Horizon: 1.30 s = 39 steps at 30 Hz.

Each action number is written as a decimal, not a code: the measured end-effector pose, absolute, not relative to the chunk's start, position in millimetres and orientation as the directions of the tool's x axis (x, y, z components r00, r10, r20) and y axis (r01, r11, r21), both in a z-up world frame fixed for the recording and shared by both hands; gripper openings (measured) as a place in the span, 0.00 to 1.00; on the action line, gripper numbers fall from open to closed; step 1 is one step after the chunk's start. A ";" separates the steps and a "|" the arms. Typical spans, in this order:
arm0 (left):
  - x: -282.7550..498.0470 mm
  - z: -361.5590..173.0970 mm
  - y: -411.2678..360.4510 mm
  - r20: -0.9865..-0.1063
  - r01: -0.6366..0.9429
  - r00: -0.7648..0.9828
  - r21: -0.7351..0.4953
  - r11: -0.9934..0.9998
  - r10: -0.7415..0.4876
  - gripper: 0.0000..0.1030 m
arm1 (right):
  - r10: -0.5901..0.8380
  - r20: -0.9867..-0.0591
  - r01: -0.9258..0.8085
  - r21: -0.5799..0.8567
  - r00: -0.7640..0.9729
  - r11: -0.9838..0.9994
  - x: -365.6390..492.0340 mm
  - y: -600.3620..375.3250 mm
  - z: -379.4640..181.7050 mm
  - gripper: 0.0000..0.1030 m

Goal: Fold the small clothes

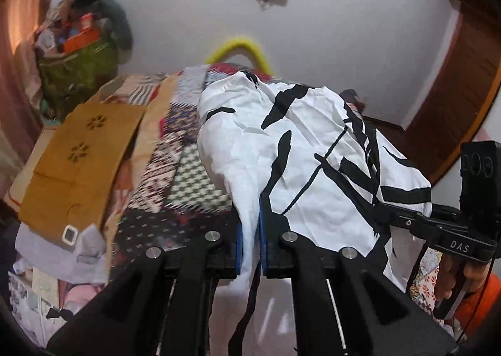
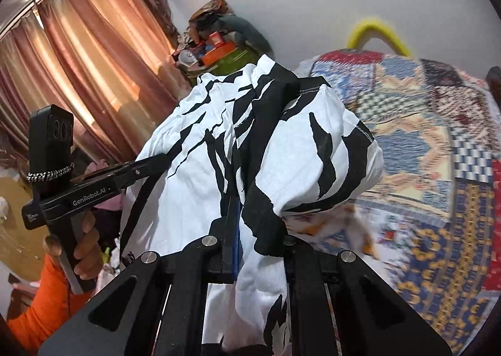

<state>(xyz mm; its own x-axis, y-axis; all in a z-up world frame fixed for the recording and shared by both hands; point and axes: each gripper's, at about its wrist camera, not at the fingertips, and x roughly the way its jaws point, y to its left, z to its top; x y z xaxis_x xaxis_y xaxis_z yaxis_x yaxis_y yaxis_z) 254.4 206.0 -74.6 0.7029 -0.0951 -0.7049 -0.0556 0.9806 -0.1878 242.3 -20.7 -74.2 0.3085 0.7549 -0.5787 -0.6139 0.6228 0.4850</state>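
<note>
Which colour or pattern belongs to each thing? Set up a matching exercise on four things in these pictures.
Things:
1. garment held by both grippers
2. curtains
3. bedspread
4. person's sleeve

Descriptions:
A. orange
B. white with black markings
C. multicoloured patchwork
D. pinkish brown

Pairs: 1-B, 2-D, 3-C, 4-A
</note>
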 end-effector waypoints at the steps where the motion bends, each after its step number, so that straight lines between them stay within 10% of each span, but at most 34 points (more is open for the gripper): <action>1: 255.3 -78.4 214.5 -0.712 -0.069 0.696 -0.195 0.978 -0.093 0.08 | 0.757 -0.584 -0.610 0.495 0.293 0.618 245.6 -10.1 -79.6 0.08; 16: 275.5 -237.9 307.5 -0.860 -0.232 0.481 -0.310 0.922 -0.168 0.15 | 0.605 -0.791 -0.592 0.444 0.093 0.672 284.6 87.7 -195.7 0.14; 25: 244.7 -205.8 304.0 -0.831 -0.233 0.556 -0.127 0.964 0.025 0.26 | 0.481 -0.822 -0.697 0.152 0.305 0.701 250.5 65.2 -159.2 0.19; 30: 222.0 -190.2 281.4 -0.814 -0.132 0.579 -0.151 0.980 -0.047 0.27 | 0.560 -0.752 -0.708 0.183 0.347 0.683 234.5 61.1 -131.0 0.40; 39: 209.4 -240.9 240.7 -0.900 -0.063 0.433 -0.083 0.994 -0.048 0.38 | 0.509 -0.839 -0.786 0.179 0.192 0.591 198.2 102.7 -180.2 0.40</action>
<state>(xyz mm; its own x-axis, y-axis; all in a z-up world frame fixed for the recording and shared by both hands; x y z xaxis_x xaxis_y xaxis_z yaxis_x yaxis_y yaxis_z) 209.4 240.7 -240.9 0.4328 -0.0478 -0.9002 -0.0635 0.9945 -0.0834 198.2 102.7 -180.2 0.1921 0.5091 -0.8390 -0.7864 0.5913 0.1788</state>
